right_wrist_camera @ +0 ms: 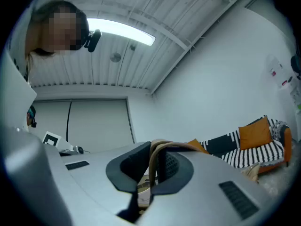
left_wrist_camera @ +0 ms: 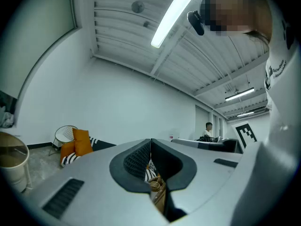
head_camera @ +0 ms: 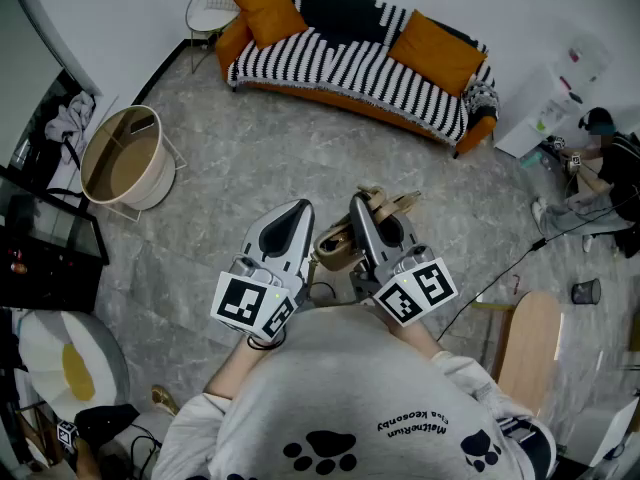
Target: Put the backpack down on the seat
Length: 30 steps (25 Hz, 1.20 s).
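Note:
A tan backpack hangs between my two grippers, over the grey floor in front of the person's body. My right gripper is shut on its brown strap, which loops up between the pads. My left gripper is next to the bag on its left; its pads meet with nothing visible between them, and the backpack shows just below them. The seat, a sofa with a black-and-white striped cover and orange cushions, stands by the far wall, well away from both grippers.
A round wooden-looking bin stands on the floor to the left, and a wire chair is next to the sofa's left end. Cables and a wooden board lie to the right. A person sits at the right edge.

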Motion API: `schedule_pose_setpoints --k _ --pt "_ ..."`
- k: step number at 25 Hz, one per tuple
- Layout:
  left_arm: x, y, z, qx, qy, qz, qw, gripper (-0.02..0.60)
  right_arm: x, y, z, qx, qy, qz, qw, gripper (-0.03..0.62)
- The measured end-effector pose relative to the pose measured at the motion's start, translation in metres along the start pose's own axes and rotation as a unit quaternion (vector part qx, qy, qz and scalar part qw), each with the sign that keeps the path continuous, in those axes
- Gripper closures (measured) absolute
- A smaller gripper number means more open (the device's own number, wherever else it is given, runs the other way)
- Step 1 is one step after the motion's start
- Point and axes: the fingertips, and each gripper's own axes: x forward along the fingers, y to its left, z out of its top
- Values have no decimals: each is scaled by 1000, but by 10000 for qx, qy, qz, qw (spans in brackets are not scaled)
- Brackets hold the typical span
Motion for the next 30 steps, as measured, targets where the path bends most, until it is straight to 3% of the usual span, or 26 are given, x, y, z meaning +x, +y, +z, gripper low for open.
schedule_pose_setpoints --k 16,30 --pt "-18 31 -3 -81 35 -255 9996 561 19 23 -20 238 -162 -121 9995 554" --pt "12 81 2 -145 -36 -118 9998 561 68 -7 -17 275 -216 -145 9993 554"
